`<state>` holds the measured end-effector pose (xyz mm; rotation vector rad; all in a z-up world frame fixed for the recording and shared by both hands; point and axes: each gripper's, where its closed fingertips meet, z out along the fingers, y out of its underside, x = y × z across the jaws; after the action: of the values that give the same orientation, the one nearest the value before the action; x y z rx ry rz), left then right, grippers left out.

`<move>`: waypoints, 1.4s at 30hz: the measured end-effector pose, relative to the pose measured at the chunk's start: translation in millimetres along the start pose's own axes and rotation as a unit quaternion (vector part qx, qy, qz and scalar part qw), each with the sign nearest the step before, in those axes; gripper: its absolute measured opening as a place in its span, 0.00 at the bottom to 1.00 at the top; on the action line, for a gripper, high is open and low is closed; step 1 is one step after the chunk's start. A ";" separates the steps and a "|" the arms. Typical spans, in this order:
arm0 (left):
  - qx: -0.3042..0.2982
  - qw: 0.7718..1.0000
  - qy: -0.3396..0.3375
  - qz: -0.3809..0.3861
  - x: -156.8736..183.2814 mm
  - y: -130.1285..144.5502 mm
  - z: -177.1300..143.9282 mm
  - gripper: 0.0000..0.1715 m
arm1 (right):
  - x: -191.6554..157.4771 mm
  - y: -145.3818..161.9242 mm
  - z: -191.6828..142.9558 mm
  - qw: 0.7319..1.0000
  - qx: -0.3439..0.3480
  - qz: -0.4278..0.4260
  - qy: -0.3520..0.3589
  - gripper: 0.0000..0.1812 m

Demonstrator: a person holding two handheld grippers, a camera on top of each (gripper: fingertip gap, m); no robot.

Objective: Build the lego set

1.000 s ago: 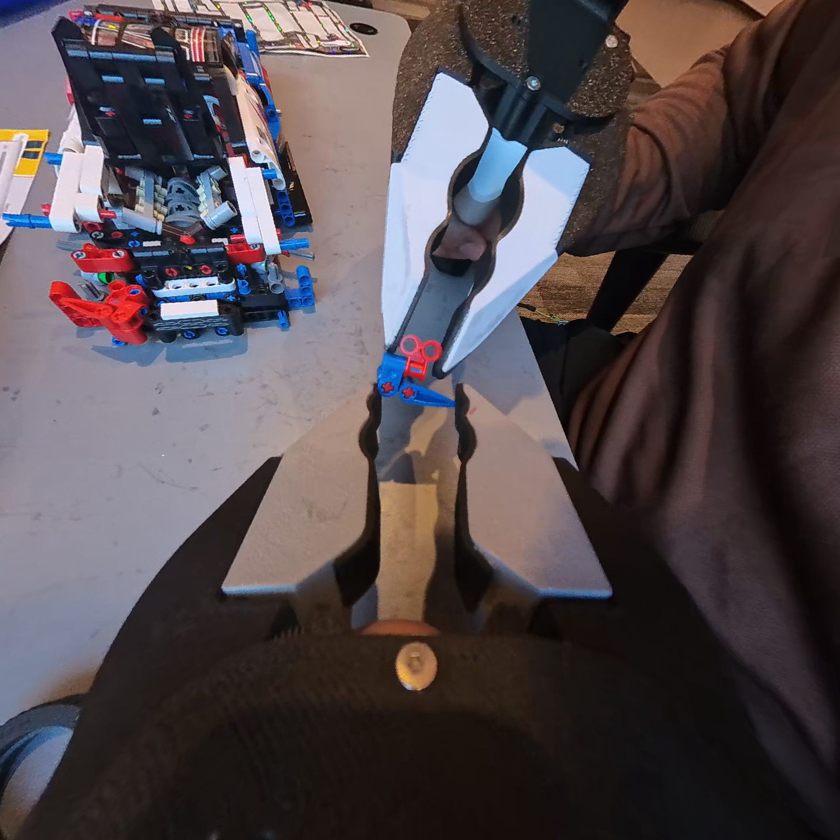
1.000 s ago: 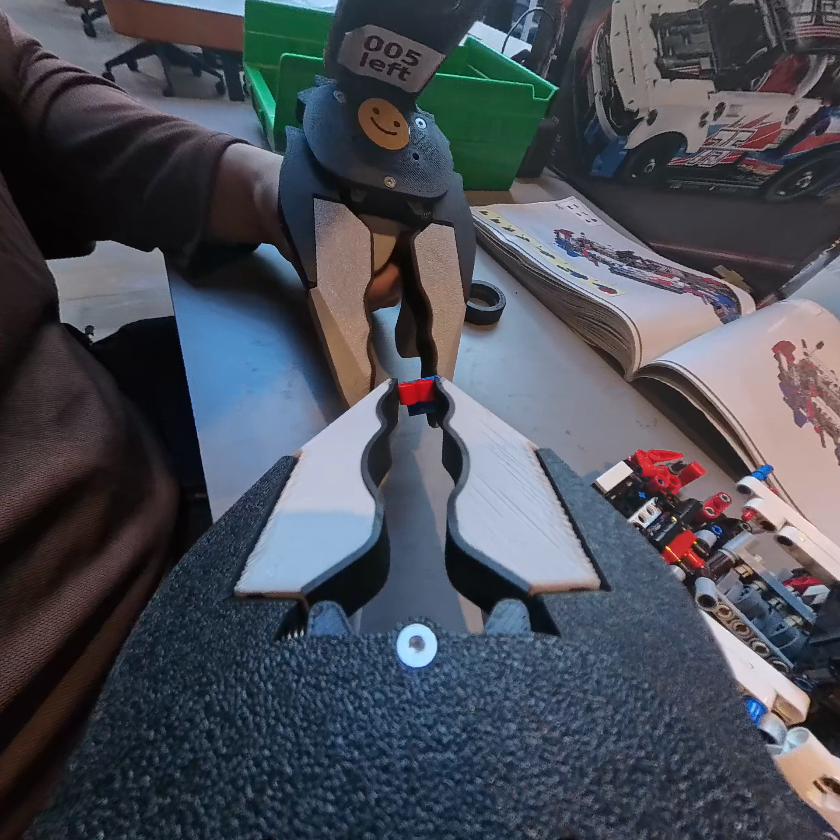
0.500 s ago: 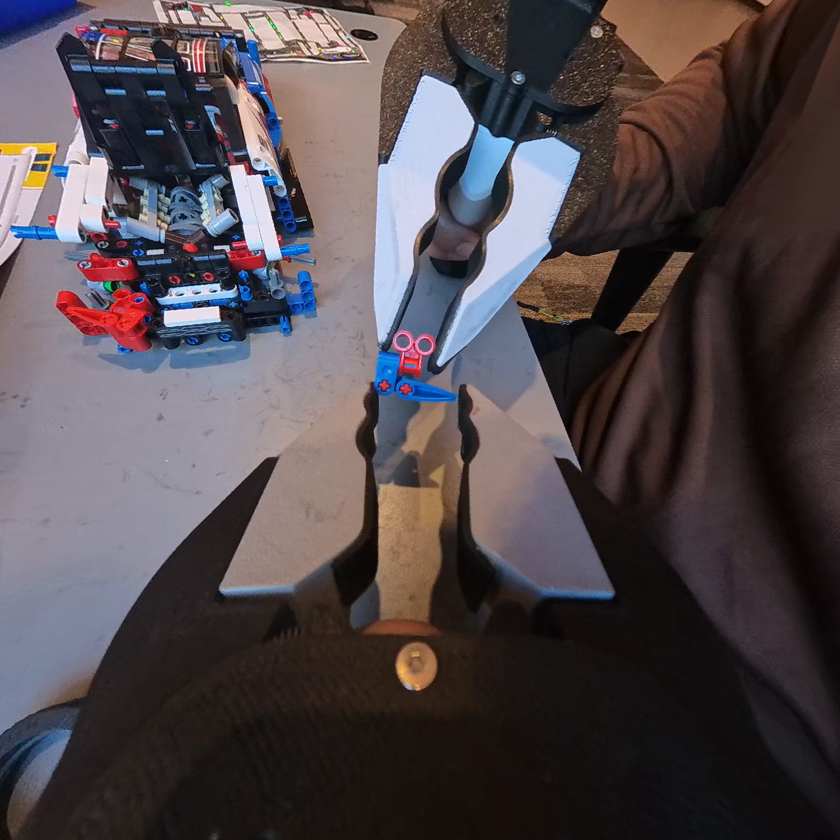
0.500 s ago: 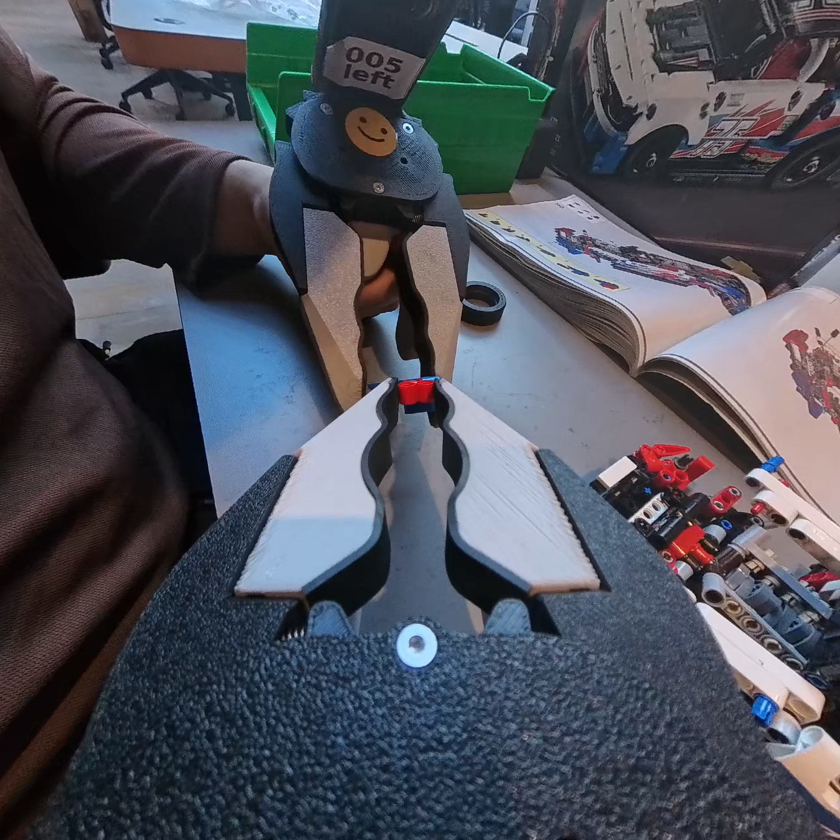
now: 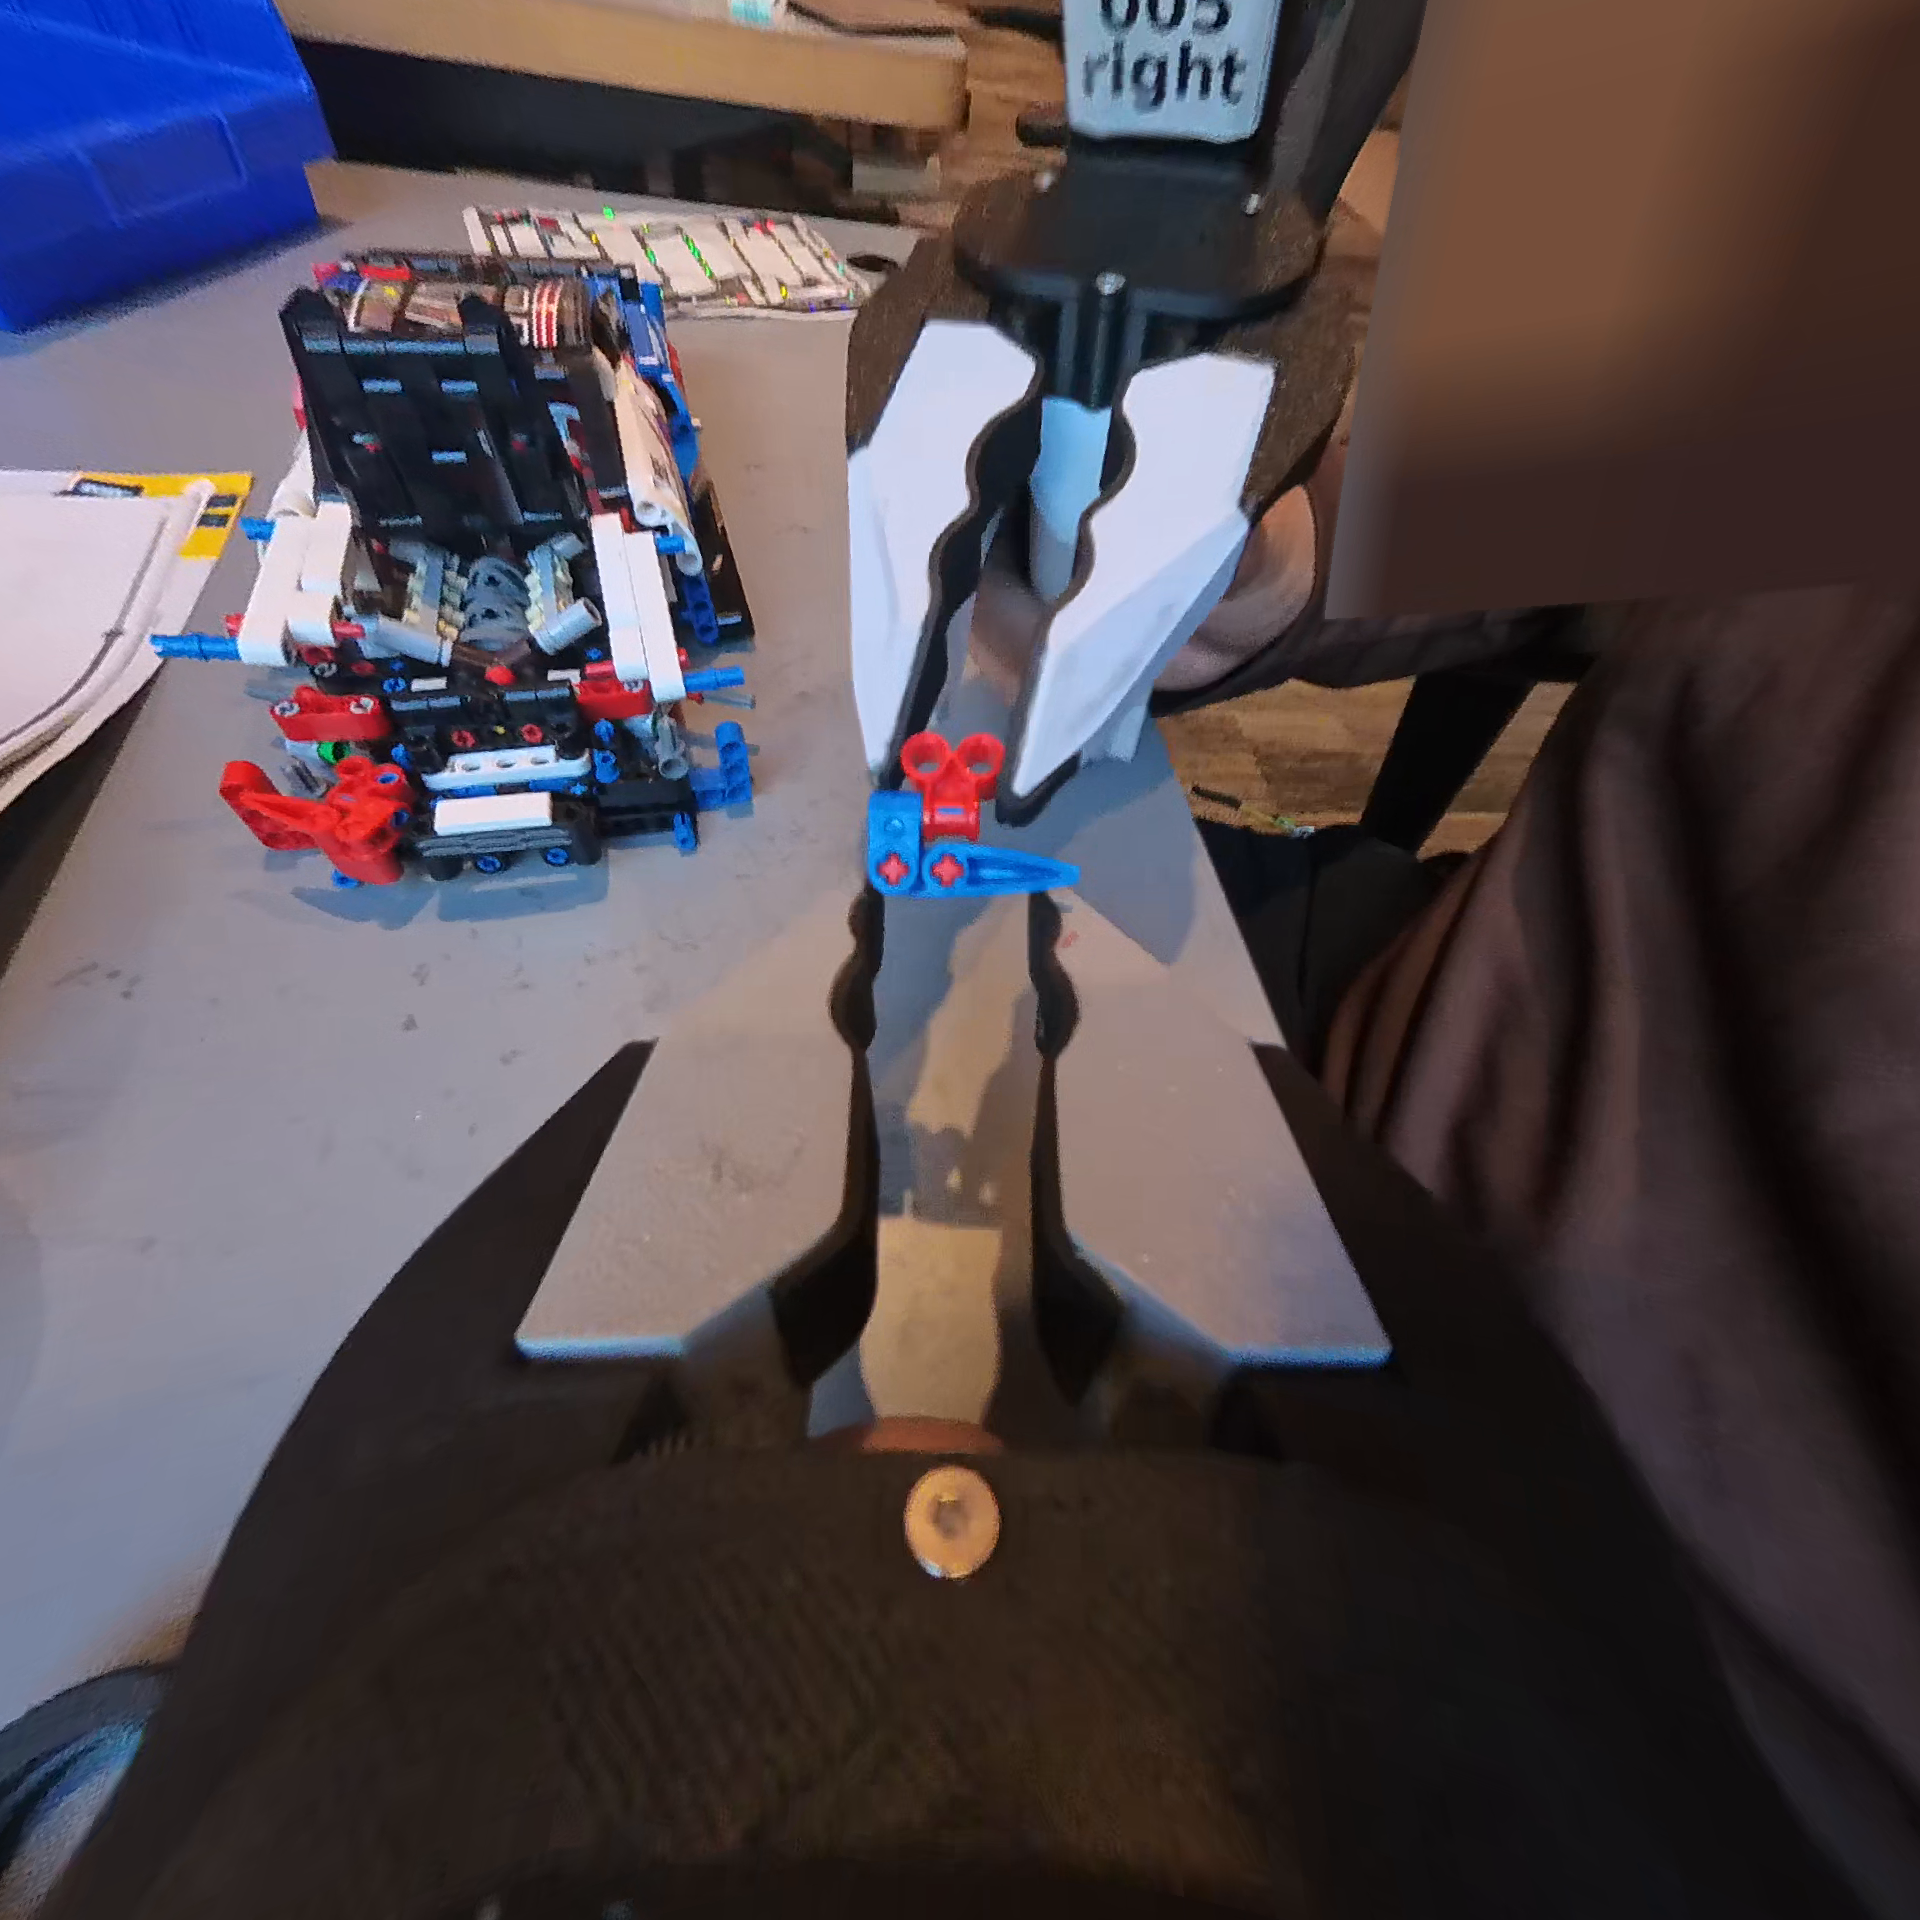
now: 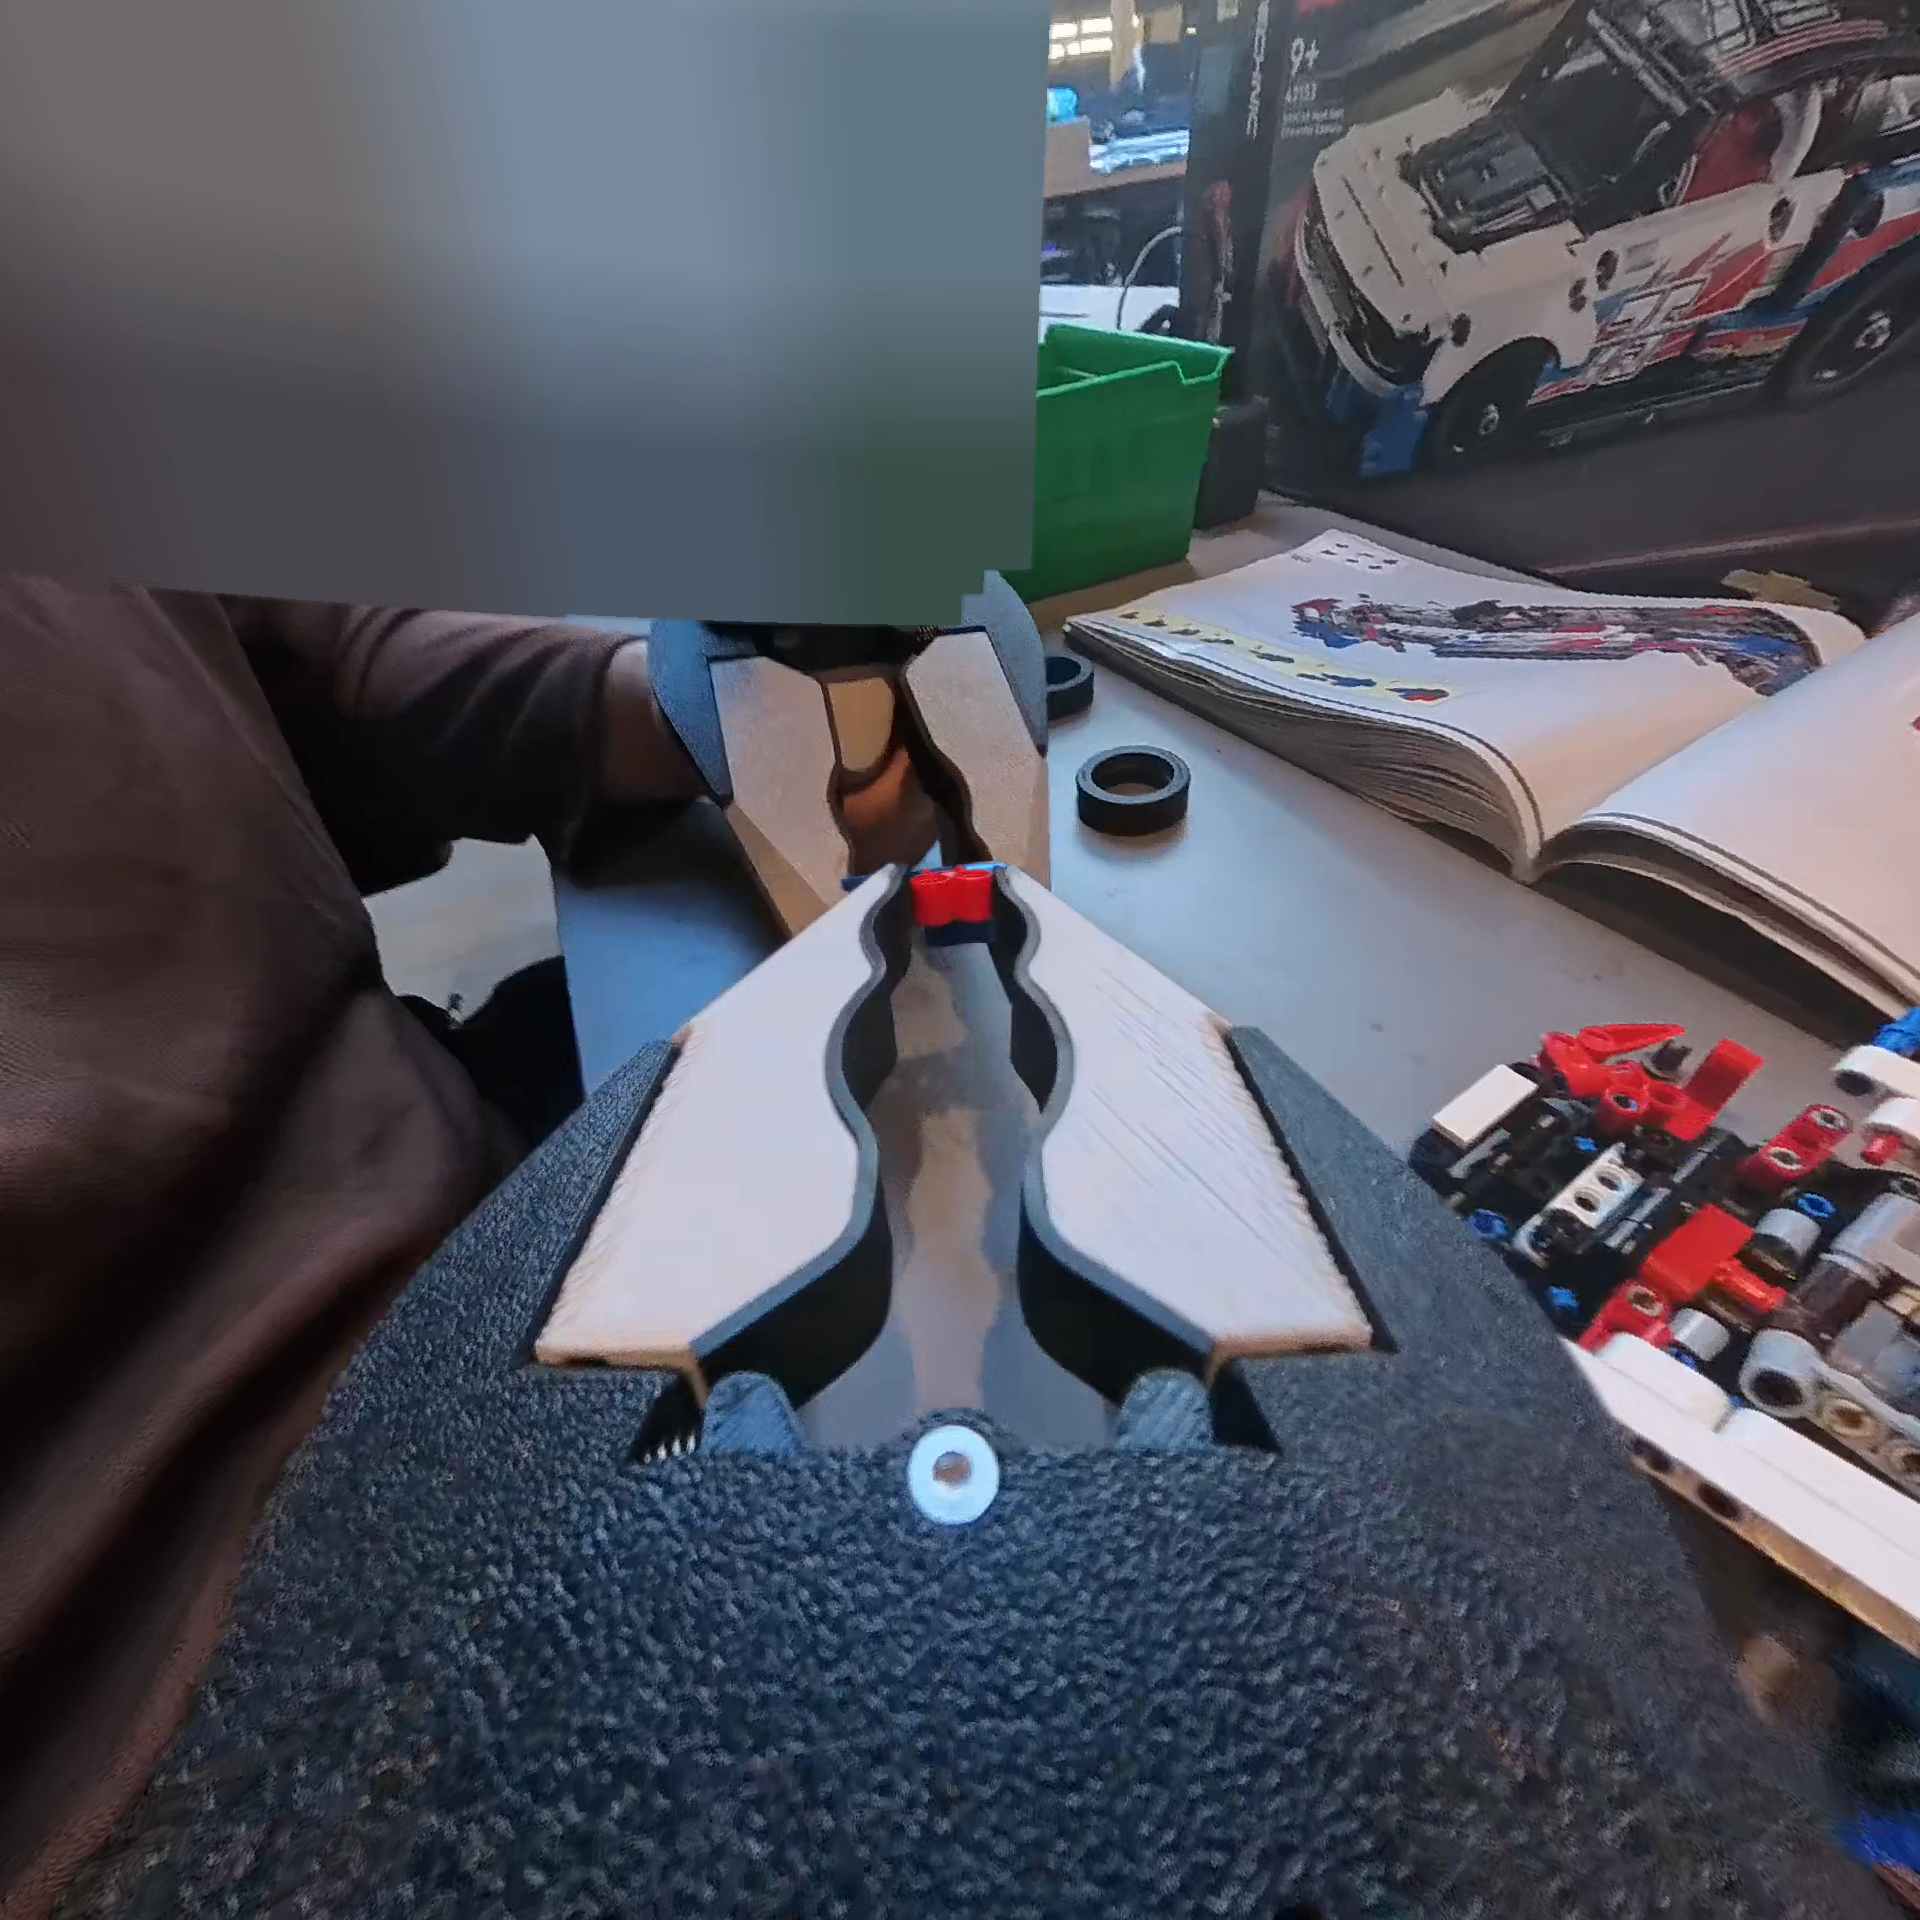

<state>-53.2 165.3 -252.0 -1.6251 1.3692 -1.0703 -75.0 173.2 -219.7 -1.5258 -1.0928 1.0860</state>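
Note:
A small blue and red lego assembly (image 5: 940, 847) hangs above the grey table (image 5: 312, 1091) near its right edge. My left gripper (image 5: 951, 904) is shut on its blue part from below. My right gripper (image 5: 951, 779) comes from the far side and is shut on its red connector (image 6: 951, 899), which sits between my right gripper's tips (image 6: 948, 888). The two grippers meet tip to tip. The half-built lego car (image 5: 478, 623), black, white, red and blue, stands on the table to the left; it also shows in the right wrist view (image 6: 1714, 1247).
An open instruction book (image 6: 1558, 748) lies beyond the car, with two black tyres (image 6: 1132, 790) near it. A green bin (image 6: 1122, 457) and the set's box (image 6: 1610, 239) stand behind. A blue bin (image 5: 135, 156), a sticker sheet (image 5: 675, 255) and papers (image 5: 83, 582) lie at the back left. The person's brown-sleeved body (image 5: 1662, 1039) fills the right. Left and right tips are no more than a few centimetres apart. From either gripper's tips it is about 15 cm to the half-built lego car (image 5: 478, 623).
Both grippers keep their hold on the small assembly and have lifted and tilted a little together. The red connector now stands more upright above the blue part.

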 end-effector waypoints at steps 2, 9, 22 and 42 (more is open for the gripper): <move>0.013 1.000 0.005 -0.006 2.8 -4.2 0.9 0.13 | -4.3 -1.8 2.2 1.000 0.007 0.013 -0.013 0.08; -0.004 0.999 -0.034 0.018 -6.2 0.2 0.0 0.08 | -0.6 0.7 4.9 1.000 -0.001 0.009 0.003 0.08; -0.126 0.976 -0.163 0.073 -35.9 32.8 3.2 0.08 | 7.8 27.3 21.1 0.991 -0.101 -0.060 0.067 0.27; -0.136 0.979 -0.141 0.061 -33.3 37.6 0.7 0.07 | 4.4 31.4 16.6 0.993 -0.114 -0.037 0.022 0.04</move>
<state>-69.0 192.4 -291.1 -1.7817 1.4445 -0.5720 -85.8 175.4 -253.7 -1.6631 -1.2669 0.8968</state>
